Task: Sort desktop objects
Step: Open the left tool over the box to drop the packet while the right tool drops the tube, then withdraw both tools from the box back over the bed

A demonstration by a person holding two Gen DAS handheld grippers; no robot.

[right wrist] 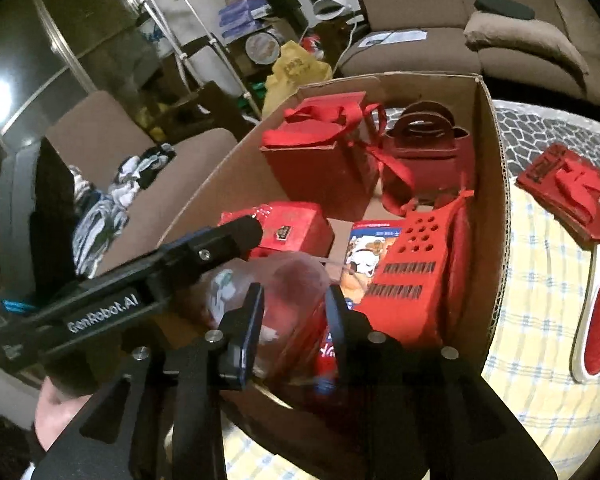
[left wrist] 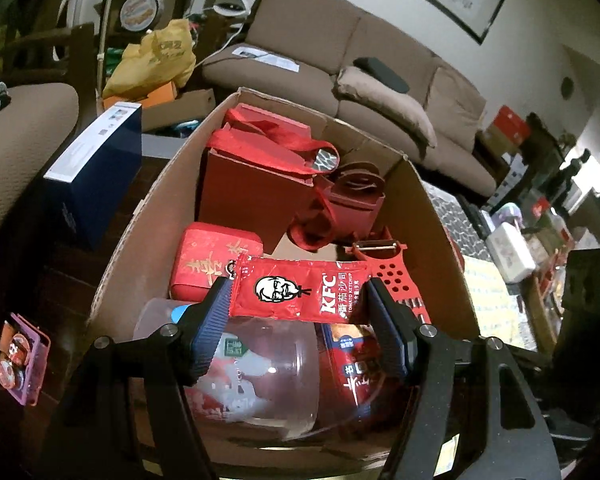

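A red KFC ketchup packet point(left wrist: 300, 289) stretches flat between the pads of my left gripper point(left wrist: 298, 304), which is shut on its two ends above an open cardboard box point(left wrist: 140, 216). Below it lie a clear plastic container point(left wrist: 256, 364), a red box with gold lettering point(left wrist: 208, 258) and a red perforated grater point(left wrist: 396, 276). In the right wrist view my right gripper point(right wrist: 296, 300) hangs open over the same box point(right wrist: 496, 200) with nothing between its fingers. The clear container point(right wrist: 292, 280) is beneath it. The left gripper's finger point(right wrist: 228, 240) reaches in from the left.
Two red gift bags point(left wrist: 260, 176) point(left wrist: 352, 204) stand at the box's far end. A snack packet point(right wrist: 368, 256) lies under the grater point(right wrist: 412, 276). On the checked cloth to the right lie a red pouch point(right wrist: 568, 188) and a red lint brush point(right wrist: 596, 328). A blue box point(left wrist: 96, 172) stands left; sofa behind.
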